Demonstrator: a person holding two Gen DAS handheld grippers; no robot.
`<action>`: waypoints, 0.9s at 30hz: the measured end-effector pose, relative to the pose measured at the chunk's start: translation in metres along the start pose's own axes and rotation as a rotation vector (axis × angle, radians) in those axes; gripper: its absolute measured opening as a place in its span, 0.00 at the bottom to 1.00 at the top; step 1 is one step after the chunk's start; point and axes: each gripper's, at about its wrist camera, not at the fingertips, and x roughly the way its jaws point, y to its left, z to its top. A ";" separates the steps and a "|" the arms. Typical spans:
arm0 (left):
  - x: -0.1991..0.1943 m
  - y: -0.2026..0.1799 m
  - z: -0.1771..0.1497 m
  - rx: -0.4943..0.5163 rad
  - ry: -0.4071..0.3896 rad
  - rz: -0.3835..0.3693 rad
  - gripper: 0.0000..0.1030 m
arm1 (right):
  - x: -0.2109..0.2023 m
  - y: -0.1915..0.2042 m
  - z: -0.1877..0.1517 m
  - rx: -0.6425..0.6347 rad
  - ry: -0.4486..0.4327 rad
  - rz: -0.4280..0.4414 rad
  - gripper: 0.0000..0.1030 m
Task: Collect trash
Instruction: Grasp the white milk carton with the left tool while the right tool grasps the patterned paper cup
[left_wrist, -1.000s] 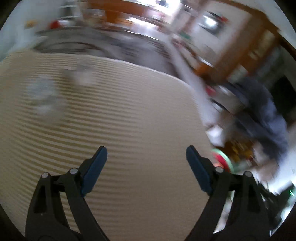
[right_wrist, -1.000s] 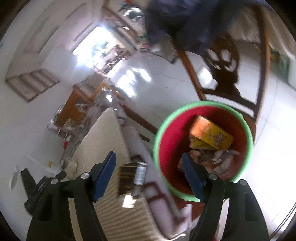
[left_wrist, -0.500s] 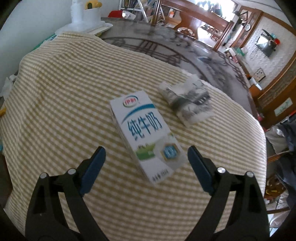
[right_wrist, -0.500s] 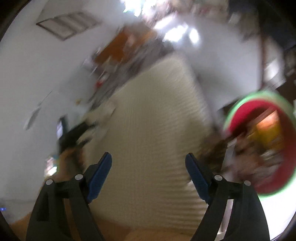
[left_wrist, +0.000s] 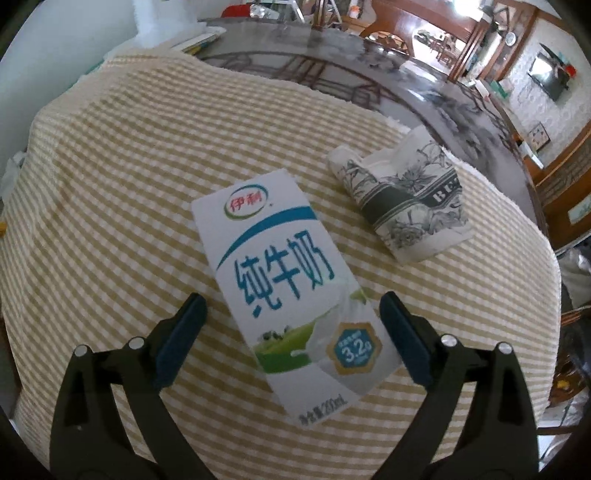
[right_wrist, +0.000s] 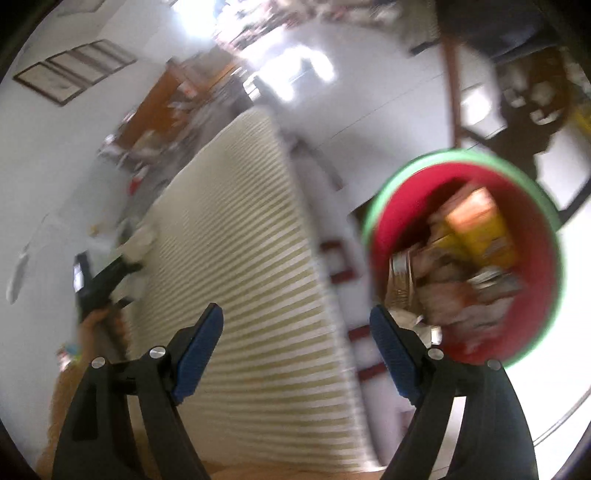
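A white milk carton (left_wrist: 291, 288) with blue lettering lies flat on the checked tablecloth (left_wrist: 110, 192). My left gripper (left_wrist: 291, 332) is open, its blue pads either side of the carton's near end, just above it. A crumpled paper cup (left_wrist: 406, 206) with a grey flower print lies behind the carton to the right. My right gripper (right_wrist: 295, 343) is open and empty, above the table edge. A red bin with a green rim (right_wrist: 461, 258) stands on the floor to its right, holding an orange box and other trash. The view is blurred.
Beyond the cloth the dark glass tabletop (left_wrist: 332, 74) carries white items at the back left. Wooden chairs (right_wrist: 517, 92) stand behind the bin. The left gripper (right_wrist: 99, 280) and hand show at the far side of the cloth (right_wrist: 240, 258) in the right wrist view.
My left gripper swung from the table edge to the carton and moved closer over it. My right gripper swung away from the bin toward the table and partly back; both stayed open.
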 end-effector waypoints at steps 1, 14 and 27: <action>0.000 0.001 0.001 0.005 -0.011 0.001 0.83 | -0.003 -0.003 0.001 0.010 -0.015 -0.001 0.77; -0.075 0.050 -0.053 0.107 -0.074 -0.154 0.50 | -0.003 0.087 0.012 -0.204 -0.076 0.011 0.78; -0.112 0.111 -0.089 -0.061 -0.124 -0.376 0.50 | 0.151 0.311 -0.010 -0.753 -0.034 -0.057 0.89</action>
